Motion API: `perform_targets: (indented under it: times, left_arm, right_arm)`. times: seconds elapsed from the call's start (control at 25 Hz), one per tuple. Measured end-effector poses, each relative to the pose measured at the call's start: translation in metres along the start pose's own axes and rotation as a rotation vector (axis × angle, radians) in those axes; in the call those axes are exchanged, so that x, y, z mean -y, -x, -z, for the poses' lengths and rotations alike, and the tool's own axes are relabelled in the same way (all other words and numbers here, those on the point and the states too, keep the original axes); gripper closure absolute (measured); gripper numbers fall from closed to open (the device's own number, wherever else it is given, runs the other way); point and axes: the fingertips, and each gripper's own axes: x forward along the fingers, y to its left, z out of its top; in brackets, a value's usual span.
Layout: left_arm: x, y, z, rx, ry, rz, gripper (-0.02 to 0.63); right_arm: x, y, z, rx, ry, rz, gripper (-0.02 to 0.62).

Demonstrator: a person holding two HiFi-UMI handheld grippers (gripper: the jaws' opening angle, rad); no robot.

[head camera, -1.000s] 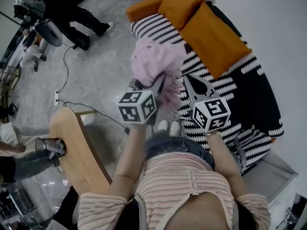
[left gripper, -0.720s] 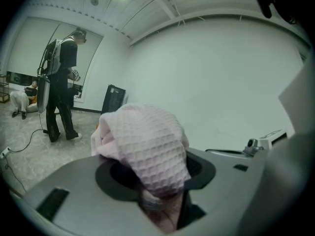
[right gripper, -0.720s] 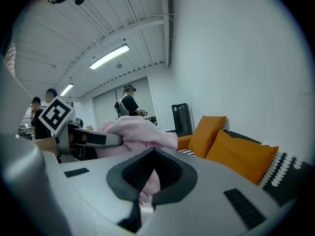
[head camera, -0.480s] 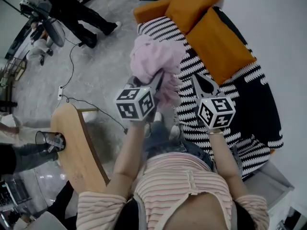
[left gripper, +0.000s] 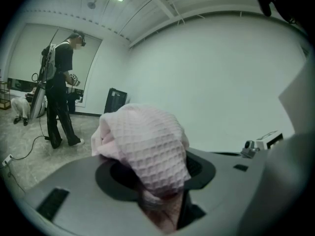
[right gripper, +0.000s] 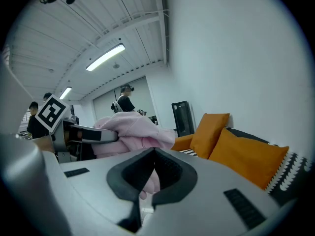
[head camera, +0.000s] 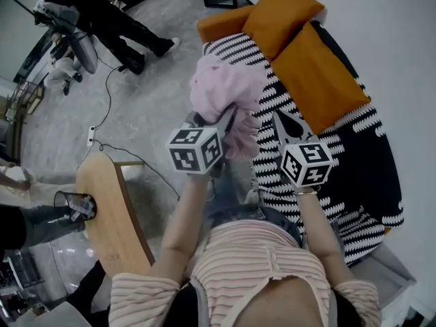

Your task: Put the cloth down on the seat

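Observation:
A bunched pink waffle cloth [head camera: 225, 94] hangs in the air over the near edge of the seat, a sofa under a black-and-white striped cover [head camera: 340, 155]. My left gripper [head camera: 228, 118] is shut on the cloth. In the left gripper view the cloth [left gripper: 147, 146] drapes over the jaws and hides their tips. My right gripper [head camera: 276, 118] is just right of the cloth, above the striped cover, with its jaw tips together. In the right gripper view [right gripper: 153, 154] the cloth [right gripper: 133, 132] shows beyond the closed tips.
Two orange cushions [head camera: 320, 67] lie at the sofa's far end against the white wall. A wooden table [head camera: 109, 216] with a black mesh cup [head camera: 71, 206] is at lower left. A person [head camera: 116, 19] stands on the grey floor, where a cable [head camera: 109, 114] runs.
Both grippers and the cloth have drifted a little toward the sofa. The left gripper's hold on the cloth is unchanged and the right jaws stay together.

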Motion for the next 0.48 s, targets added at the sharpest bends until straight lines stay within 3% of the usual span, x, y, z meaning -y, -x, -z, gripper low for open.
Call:
perform_targets:
  times: [0.48]
  left_arm:
    - [-0.078, -0.063, -0.030, -0.027, 0.033, 0.041, 0.390]
  right_arm:
    - [0.007, -0.097, -0.020, -0.039, 0.009, 0.042, 0.588]
